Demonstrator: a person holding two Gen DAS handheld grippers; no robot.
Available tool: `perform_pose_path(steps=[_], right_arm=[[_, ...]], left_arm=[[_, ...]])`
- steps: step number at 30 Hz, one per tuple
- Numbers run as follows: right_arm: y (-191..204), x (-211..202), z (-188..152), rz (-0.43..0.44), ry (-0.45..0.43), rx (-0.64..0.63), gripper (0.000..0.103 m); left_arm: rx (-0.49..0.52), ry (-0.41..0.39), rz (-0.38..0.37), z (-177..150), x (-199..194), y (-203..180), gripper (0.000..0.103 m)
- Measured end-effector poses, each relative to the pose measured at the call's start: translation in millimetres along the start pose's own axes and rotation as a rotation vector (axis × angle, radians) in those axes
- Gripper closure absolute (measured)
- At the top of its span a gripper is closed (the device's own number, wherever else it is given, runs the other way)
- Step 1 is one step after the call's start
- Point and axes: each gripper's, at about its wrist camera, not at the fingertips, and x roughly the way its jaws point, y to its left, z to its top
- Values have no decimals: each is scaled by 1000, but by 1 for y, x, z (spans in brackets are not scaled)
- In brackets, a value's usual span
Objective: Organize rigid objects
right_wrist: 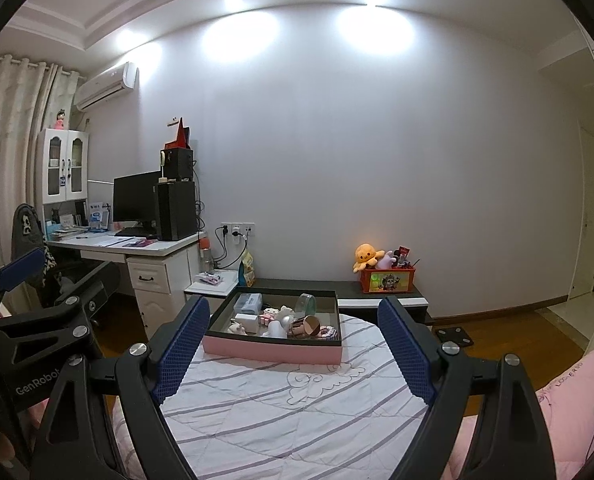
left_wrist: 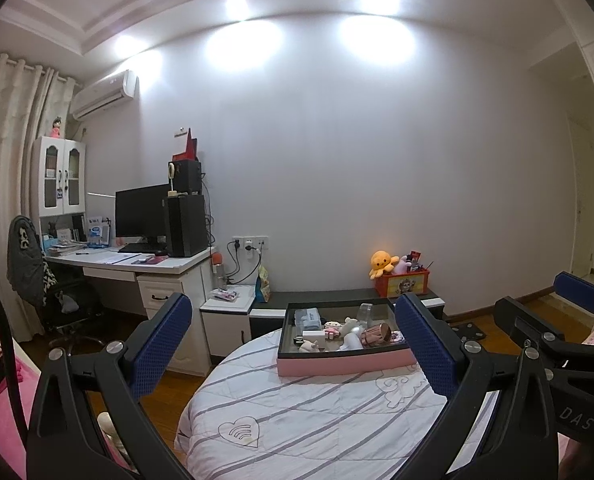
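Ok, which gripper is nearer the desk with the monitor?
Left. The left gripper is held on the desk's side of the bed. The right gripper is beside it, on the side away from the desk.

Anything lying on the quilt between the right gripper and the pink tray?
No. In the right wrist view, only bare striped quilt lies between the open right gripper and the pink tray.

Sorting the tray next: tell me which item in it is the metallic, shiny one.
The rose-gold cylinder, lying on its side near the front wall of the pink-sided tray. Only it is metallic; the charger block is matte white, the curved piece clear.
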Motion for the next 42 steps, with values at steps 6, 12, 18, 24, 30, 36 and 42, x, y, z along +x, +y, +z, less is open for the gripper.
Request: perform_pose_path(steps=[6, 12, 18, 24, 30, 36, 42], right_arm=[[0, -1, 0, 0, 0, 1, 15], [0, -1, 0, -1, 0, 0, 15], [0, -1, 0, 1, 1, 1, 15], [0, -1, 1, 0, 2, 1, 15], [0, -2, 0, -1, 1, 2, 15], [1, -2, -1, -3, 3, 1, 15], [2, -3, -2, -4, 5, 1, 15]], left_arm=[[5, -2, 3, 1, 0, 2, 0], [5, -3, 1, 1, 0, 2, 0], [4, -2, -1, 1, 1, 2, 0], [4, -2, -2, 1, 1, 2, 0], [5, -3, -2, 1, 1, 2, 0], [8, -2, -1, 0, 0, 2, 0], [8, -1, -4, -1, 0, 3, 0]])
